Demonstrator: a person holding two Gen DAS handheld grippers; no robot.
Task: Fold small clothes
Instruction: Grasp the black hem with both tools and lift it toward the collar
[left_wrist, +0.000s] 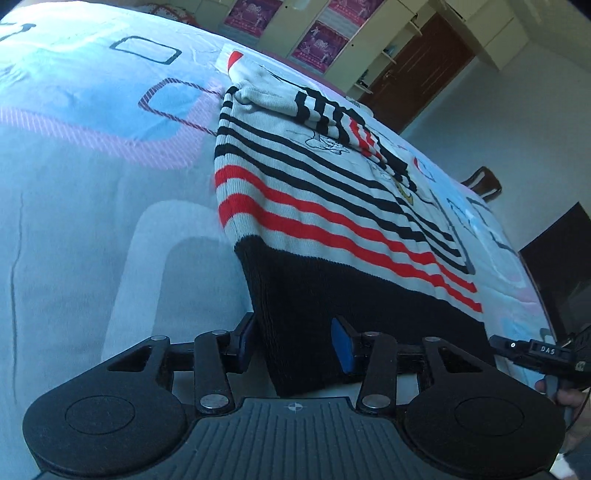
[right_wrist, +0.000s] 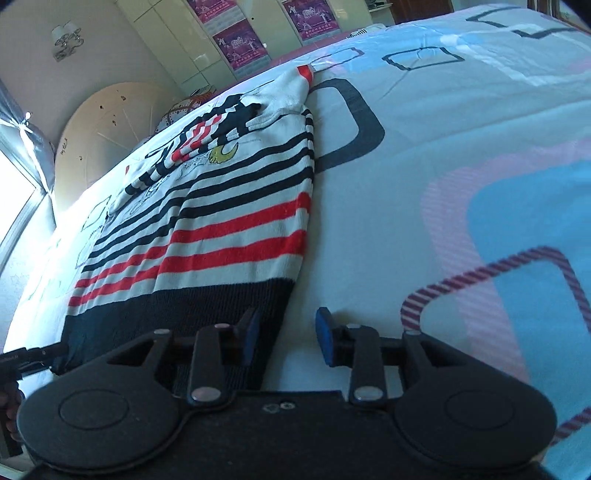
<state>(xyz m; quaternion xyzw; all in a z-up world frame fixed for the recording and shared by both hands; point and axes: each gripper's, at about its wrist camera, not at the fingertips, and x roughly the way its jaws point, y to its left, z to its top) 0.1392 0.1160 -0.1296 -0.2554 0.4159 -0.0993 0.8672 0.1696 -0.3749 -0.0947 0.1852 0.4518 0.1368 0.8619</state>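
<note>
A small knit sweater (left_wrist: 314, 206) with black and red stripes and a black hem lies flat on the bed, sleeves folded across its chest. It also shows in the right wrist view (right_wrist: 229, 221). My left gripper (left_wrist: 295, 343) is open, its blue pads on either side of the hem's left corner. My right gripper (right_wrist: 284, 336) is open at the hem's right corner, the left pad over the black hem, the right pad over the sheet. The right gripper's tip also shows in the left wrist view (left_wrist: 532, 349).
The bed sheet (left_wrist: 92, 184) is pale blue with pink and dark square outlines and spreads wide on both sides of the sweater. A headboard (right_wrist: 107, 122), wardrobes with purple posters (right_wrist: 240, 40) and a brown door (left_wrist: 417, 70) stand beyond the bed.
</note>
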